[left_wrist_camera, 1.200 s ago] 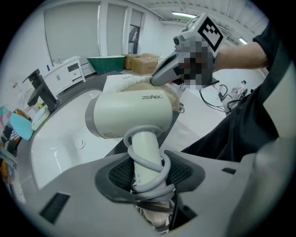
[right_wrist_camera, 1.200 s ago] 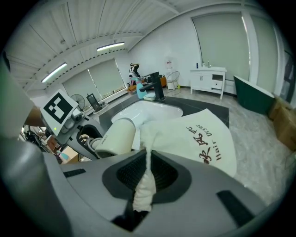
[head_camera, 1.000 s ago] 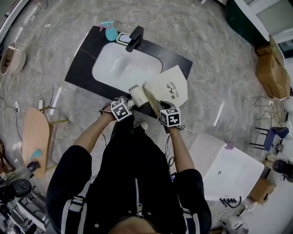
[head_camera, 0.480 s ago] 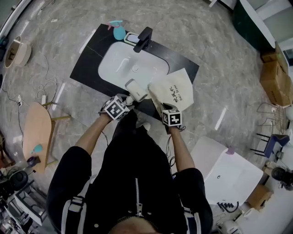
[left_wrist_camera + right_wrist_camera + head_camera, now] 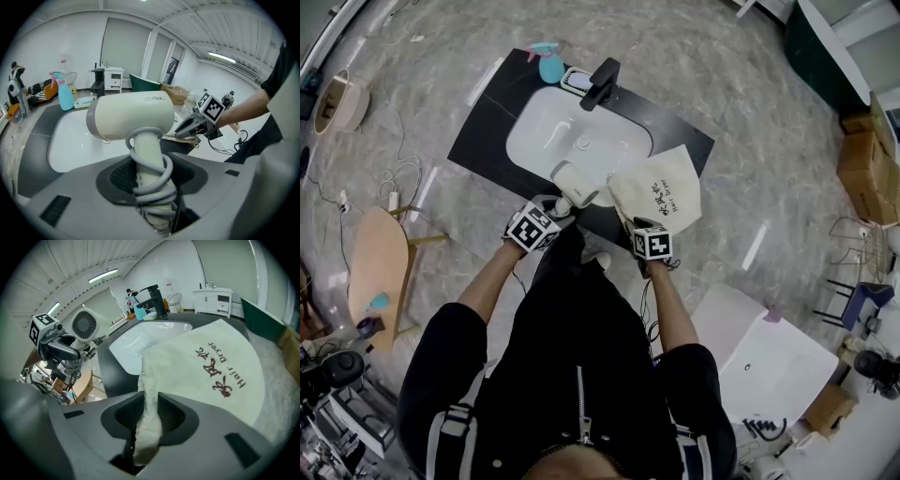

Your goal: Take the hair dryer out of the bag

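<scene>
Two grips — our left gripper (image 5: 556, 209) has jaws tight on the dryer (image 5: 577, 183) handle, our right gripper (image 5: 639, 225) has jaws opening, the bag (image 5: 664, 192) edge between them.

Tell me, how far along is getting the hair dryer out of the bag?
Done: the hair dryer is clear of the cloth bag lying on the countertop. In hand: the left gripper clamps its cord-wrapped handle by the sink; the right gripper, jaws opening, has the bag's edge between them. Left: probably setting the dryer down.
</scene>
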The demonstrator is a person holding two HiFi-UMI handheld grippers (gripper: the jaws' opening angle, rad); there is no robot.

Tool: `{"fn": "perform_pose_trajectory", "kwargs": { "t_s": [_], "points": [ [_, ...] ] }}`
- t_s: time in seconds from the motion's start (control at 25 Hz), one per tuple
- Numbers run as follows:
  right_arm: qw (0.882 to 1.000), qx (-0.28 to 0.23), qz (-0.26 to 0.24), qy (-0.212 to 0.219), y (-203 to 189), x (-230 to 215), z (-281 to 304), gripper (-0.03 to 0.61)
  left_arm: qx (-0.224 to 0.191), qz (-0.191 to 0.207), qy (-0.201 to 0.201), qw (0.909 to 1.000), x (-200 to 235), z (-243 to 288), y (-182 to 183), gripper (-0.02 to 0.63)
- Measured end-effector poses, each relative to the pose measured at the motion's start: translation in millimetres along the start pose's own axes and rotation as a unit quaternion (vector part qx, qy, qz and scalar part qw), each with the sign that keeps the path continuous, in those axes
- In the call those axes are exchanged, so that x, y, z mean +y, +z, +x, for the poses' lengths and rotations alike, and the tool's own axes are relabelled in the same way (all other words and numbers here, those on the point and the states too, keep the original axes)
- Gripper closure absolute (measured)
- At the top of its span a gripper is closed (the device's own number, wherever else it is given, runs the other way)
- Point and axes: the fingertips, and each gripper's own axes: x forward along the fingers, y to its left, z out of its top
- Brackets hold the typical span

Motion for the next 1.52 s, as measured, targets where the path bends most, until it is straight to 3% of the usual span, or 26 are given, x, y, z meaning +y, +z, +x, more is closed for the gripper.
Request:
{"fn": "perform_pose_trajectory", "kwargs": {
  "t_s": [0.16, 0.44, 0.76, 1.2, 1.52],
  "points": [
    [1.0, 0.002, -0.004, -0.002, 3.4, 2.9, -1.8, 0.457, -0.011, -0.006, 0.004, 0.9999, 4.7, -2.2, 6.3, 0.391],
    [0.999, -0.047, -0.008, 0.001, 17.5, 2.9, -17.7, 0.456, -0.044, 0.003, 0.014, 0.9989, 10.9, -7.3, 31.7, 0.391],
    [0.99, -0.134, -0.005, -0.03, 57.0, -9.3, -62.3, 0.567, -0.09, 0.016, 0.025, 0.9955, 11.9, -11.7, 75.2, 0.391],
    [0.969, -0.232, -0.015, -0.083, 105.7, -25.3, -127.0, 0.569, -0.153, 0.041, 0.032, 0.9868, -1.4, -25.1, 139.4, 0.391],
    [0.939, -0.319, -0.043, -0.124, 145.2, -20.1, -194.7, 0.569, -0.186, 0.057, 0.036, 0.9803, -9.0, -42.5, 171.5, 0.391]
  ]
}}
